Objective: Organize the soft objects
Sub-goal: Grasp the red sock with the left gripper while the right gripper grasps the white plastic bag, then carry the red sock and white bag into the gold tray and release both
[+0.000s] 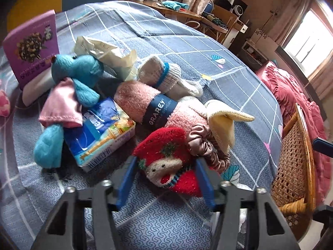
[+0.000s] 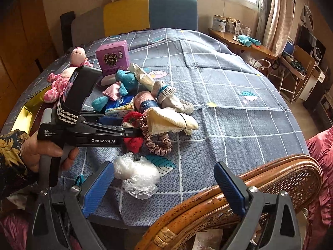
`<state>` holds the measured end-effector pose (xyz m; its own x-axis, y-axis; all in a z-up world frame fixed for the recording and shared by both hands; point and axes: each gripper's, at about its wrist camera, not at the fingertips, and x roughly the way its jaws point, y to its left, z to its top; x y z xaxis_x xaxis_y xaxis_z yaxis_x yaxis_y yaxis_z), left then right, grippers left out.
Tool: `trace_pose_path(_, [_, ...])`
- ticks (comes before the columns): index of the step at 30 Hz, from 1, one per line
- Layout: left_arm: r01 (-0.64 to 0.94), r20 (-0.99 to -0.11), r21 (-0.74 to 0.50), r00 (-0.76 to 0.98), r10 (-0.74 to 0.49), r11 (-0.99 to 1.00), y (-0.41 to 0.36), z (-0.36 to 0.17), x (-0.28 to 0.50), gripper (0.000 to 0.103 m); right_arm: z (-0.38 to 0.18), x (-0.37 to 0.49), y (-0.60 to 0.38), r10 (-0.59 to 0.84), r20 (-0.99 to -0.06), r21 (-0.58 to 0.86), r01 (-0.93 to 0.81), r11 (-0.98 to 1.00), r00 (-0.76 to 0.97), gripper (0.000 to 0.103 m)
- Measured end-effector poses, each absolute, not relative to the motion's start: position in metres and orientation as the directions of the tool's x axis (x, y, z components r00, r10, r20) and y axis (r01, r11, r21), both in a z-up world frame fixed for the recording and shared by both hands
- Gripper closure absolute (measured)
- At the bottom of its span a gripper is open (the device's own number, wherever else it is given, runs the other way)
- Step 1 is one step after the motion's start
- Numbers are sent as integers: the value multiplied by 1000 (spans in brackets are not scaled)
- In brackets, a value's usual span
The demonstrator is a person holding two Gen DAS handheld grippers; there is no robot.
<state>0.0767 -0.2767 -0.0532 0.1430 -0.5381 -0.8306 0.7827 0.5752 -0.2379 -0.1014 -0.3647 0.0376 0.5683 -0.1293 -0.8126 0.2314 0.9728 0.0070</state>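
A pile of soft things lies on the blue checked table cover [image 1: 187, 41]. A red Christmas sock [image 1: 166, 158] lies nearest; my left gripper [image 1: 166, 166] is open with one blue finger on each side of it. In the right wrist view this gripper [image 2: 133, 125] reaches in from the left at the sock [image 2: 133, 141]. Behind lie a pink scrunchie [image 1: 204, 145], a cream cloth [image 1: 222, 120], a pink rolled towel [image 1: 145, 104], white socks [image 1: 164, 75] and a teal plush [image 1: 77, 73]. My right gripper [image 2: 164, 179] is open and empty above the table's near edge.
A tissue pack [image 1: 100, 133] and a purple box [image 1: 31, 45] sit in the pile. Crumpled clear plastic [image 2: 137, 175] lies near the front edge. A pink plush [image 2: 60, 81] lies at the left. A wicker chair [image 2: 249, 187] stands against the near edge.
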Motion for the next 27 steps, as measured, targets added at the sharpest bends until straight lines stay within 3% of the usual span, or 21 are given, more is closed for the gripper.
trace_pose_path(3, [774, -821, -300, 88, -564, 558, -272, -62, 80, 85, 40, -94, -365, -122, -817, -4, 207, 978, 563, 19])
trace_pose_path(6, [763, -808, -336, 67, -585, 552, -255, -60, 85, 97, 41, -84, -362, -114, -834, -27, 167, 986, 540, 30])
trace_pose_path(13, [765, -787, -341, 86, -612, 546, -216, -48, 80, 102, 20, -49, -328, -10, -932, -50, -102, 994, 361, 32])
trace_pose_path(20, [718, -796, -333, 133, -590, 611, -169, -44, 76, 102, -39, -8, -318, -97, -993, -109, -186, 976, 71, 32])
trace_pose_path(21, [707, -799, -335, 137, -585, 623, -163, -45, 77, 101, -46, -4, -319, -101, -994, -107, -184, 977, 44, 35])
trace_pose_path(23, [686, -798, -342, 148, -584, 642, -153, -44, 79, 90, -59, 0, -321, -96, -995, -95, -166, 982, 1, 52])
trace_pose_path(25, [668, -792, -364, 145, -593, 649, -151, -43, 82, 54, -67, -1, -322, -110, -994, -109, -155, 982, 2, 56])
trace_pose_path(27, [661, -784, -372, 151, -602, 652, -156, -40, 82, 43, -64, -6, -322, -93, -995, -97, -134, 986, 32, 60])
